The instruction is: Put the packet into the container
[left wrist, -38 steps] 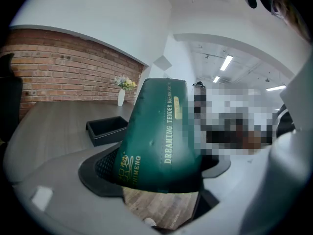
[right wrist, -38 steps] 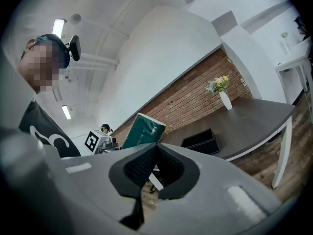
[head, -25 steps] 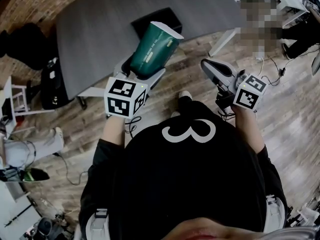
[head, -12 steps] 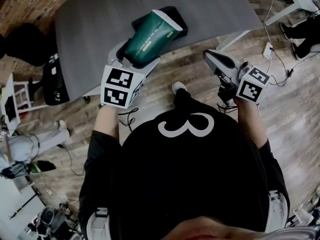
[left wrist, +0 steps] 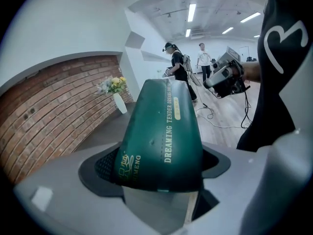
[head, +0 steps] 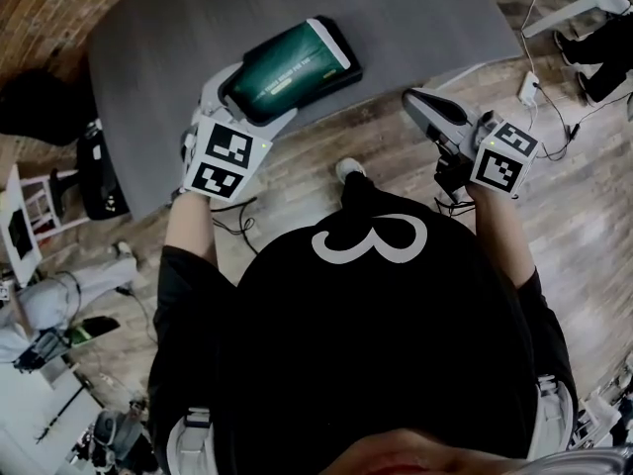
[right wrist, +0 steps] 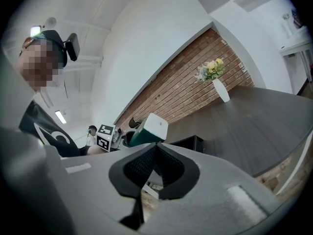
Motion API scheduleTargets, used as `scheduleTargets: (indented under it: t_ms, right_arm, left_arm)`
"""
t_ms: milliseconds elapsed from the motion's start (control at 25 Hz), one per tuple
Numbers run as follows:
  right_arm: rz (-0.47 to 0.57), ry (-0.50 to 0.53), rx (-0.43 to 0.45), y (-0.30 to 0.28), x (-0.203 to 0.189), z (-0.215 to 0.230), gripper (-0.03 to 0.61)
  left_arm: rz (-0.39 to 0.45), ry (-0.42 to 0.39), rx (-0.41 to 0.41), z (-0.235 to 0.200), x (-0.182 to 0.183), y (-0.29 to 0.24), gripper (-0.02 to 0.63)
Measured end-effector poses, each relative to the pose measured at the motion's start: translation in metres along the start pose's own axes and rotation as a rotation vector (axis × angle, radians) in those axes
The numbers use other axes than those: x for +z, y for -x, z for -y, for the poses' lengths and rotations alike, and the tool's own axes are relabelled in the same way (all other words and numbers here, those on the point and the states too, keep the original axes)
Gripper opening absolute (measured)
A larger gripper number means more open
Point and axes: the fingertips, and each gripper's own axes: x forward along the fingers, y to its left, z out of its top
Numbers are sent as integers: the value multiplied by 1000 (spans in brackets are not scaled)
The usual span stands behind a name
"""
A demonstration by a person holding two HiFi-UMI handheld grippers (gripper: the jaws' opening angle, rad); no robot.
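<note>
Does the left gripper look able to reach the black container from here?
Probably yes: the left gripper, shut on the green packet, hangs just over the black rectangular container, with nothing between.

A dark grey table (head: 178,47) stands on a wood-plank floor (head: 584,236). A red brick wall (left wrist: 44,121) runs along the table beneath a white upper wall (left wrist: 63,28), and a white vase of flowers (right wrist: 220,88) stands on the table beside the brick. Strip lights (left wrist: 191,12) are mounted on the ceiling.

Dk green packet (head: 285,67) (gold print), blk container (head: 352,53)
</note>
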Motion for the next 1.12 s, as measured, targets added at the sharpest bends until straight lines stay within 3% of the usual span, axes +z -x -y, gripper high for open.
scheduleTargets:
  t_ms: [440,600,1120]
  right_arm:
    - [-24,-20,-27,-1,-15,22,2]
    - [-29,-31,-36,1,-18,30,2]
    - [-31,-77,-23,0,-37,42,2]
  left_arm:
    - [-73,-25,-123,9,-30,-47,460]
    - [-99,22,-174,12,-36,-60,460]
    - [-115,38,-190,25,-46,-85,466]
